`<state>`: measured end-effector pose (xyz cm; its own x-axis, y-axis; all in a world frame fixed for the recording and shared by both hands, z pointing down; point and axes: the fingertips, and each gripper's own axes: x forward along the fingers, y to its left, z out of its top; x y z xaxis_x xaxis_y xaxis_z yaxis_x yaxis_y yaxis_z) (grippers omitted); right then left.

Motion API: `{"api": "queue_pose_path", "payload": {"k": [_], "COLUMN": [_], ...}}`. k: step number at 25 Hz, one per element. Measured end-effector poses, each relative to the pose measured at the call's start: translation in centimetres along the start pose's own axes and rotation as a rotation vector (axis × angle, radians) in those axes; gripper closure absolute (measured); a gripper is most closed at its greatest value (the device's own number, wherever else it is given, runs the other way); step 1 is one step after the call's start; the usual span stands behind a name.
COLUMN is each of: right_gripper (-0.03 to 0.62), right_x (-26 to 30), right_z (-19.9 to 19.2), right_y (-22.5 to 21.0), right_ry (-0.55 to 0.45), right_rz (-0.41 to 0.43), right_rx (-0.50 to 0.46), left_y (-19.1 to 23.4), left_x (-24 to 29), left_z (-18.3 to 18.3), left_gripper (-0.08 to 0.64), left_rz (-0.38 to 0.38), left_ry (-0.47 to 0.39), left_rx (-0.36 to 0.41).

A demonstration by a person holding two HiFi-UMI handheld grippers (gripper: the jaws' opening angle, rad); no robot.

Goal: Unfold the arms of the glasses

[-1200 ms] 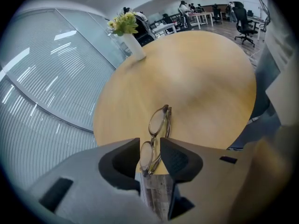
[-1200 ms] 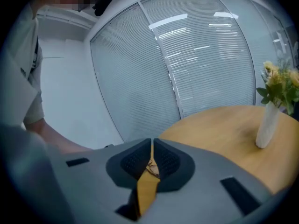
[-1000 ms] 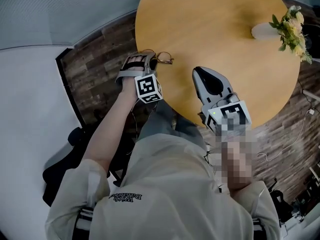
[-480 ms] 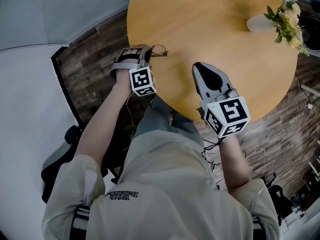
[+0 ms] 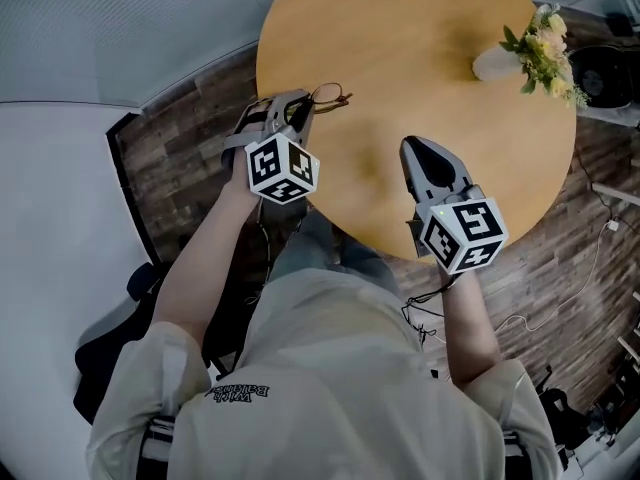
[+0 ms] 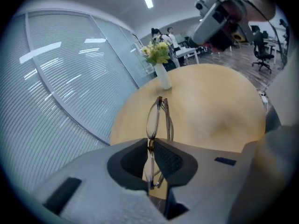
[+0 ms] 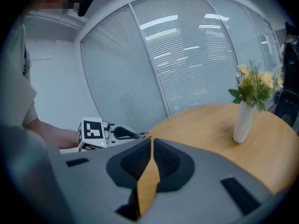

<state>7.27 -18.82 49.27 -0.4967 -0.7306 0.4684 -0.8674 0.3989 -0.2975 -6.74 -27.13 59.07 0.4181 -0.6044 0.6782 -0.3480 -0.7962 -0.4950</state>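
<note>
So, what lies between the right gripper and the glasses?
Nothing. In the head view, only bare wood of the round table shows in the stretch between the right gripper and the glasses.

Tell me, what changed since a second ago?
The left gripper took hold of the glasses, its jaws closing on them, and lifted them off the table. The right gripper stayed shut and empty, and the vase stayed put.

Glasses are brown, table tan, vase white
</note>
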Motion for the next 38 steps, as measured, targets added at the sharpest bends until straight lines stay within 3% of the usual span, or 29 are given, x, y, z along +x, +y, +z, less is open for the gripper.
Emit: {"api": "queue_pose_path", "payload": {"k": [8, 13, 19, 25, 31, 38], "right_gripper": [0.555, 0.555, 0.555, 0.555, 0.555, 0.555], "right_x": [-2.2, -3.8, -6.9, -11.2, -15.1, -16.6], "right_z": [5.6, 9.4, 14.9, 19.9, 23.3, 23.3], "right_y": [-0.7, -0.4, 1.4, 3.5, 4.6, 6.2], "right_ry": [-0.102, -0.18, -0.332, -0.46, -0.56, -0.573], "right_rz": [-0.016, -0.026, -0.027, -0.035, -0.034, -0.024], "right_rx": [-0.066, -0.102, -0.177, -0.251, -0.286, -0.292], "left_y": [5.5, 8.3, 12.4, 14.4, 15.3, 13.8], "left_x": [-4.9, -9.4, -15.5, -20.9, -25.3, -27.3], "left_z": [6.5, 12.2, 17.7, 21.5, 23.6, 22.7], "left_gripper": [0.506, 0.506, 0.506, 0.506, 0.506, 0.506], "left_rz": [0.047, 0.085, 0.129, 0.167, 0.154, 0.066], "left_ry": [-0.144, -0.288, -0.501, -0.639, -0.786, -0.844], "left_rx": [-0.19, -0.275, -0.448, -0.48, -0.566, -0.703]}}
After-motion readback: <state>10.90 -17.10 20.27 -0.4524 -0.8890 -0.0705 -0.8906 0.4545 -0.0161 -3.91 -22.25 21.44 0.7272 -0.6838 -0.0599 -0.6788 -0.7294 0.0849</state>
